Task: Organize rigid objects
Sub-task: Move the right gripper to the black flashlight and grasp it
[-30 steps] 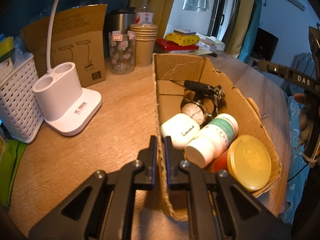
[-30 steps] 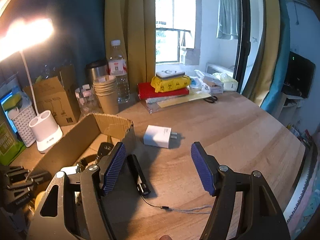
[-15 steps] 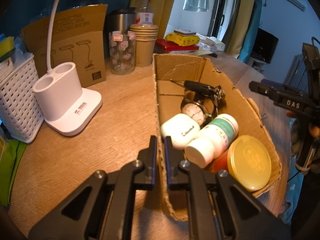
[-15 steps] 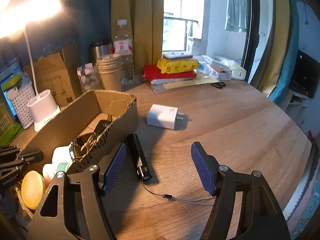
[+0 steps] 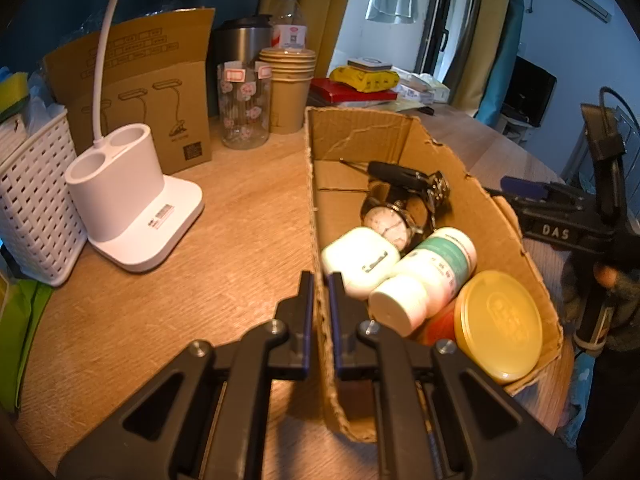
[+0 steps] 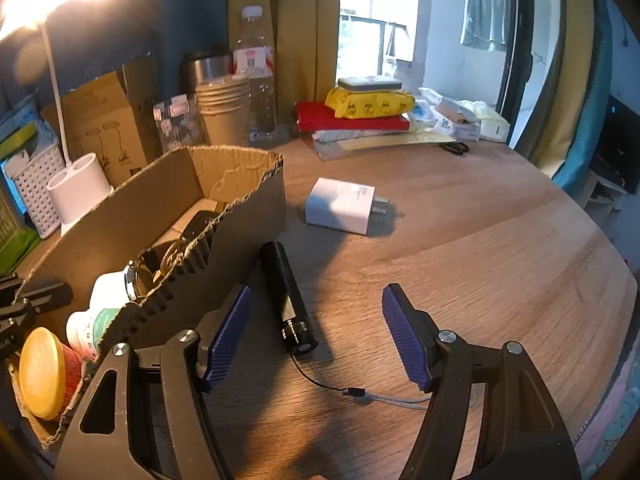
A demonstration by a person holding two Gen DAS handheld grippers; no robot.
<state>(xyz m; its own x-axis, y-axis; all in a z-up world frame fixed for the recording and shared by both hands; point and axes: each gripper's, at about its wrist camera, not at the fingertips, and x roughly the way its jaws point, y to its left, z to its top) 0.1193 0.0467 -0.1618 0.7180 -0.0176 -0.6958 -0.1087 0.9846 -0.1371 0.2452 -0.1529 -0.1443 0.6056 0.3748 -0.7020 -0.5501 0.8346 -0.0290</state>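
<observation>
While left claw [image 5: 318, 300] clamps cardboard box [image 5: 486, 200] wall, right claw [image 6: 316, 332] spread wide over black flashlight [image 6: 286, 294].

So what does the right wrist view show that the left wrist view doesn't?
Only the right wrist view shows the black flashlight and white charger on the table, between the open right tongs. Only the left wrist view shows the box's full contents, such as the watch and white case, with the left tongs shut on its wall. Both show the cardboard box, pill bottle and yellow-lidded jar.
</observation>
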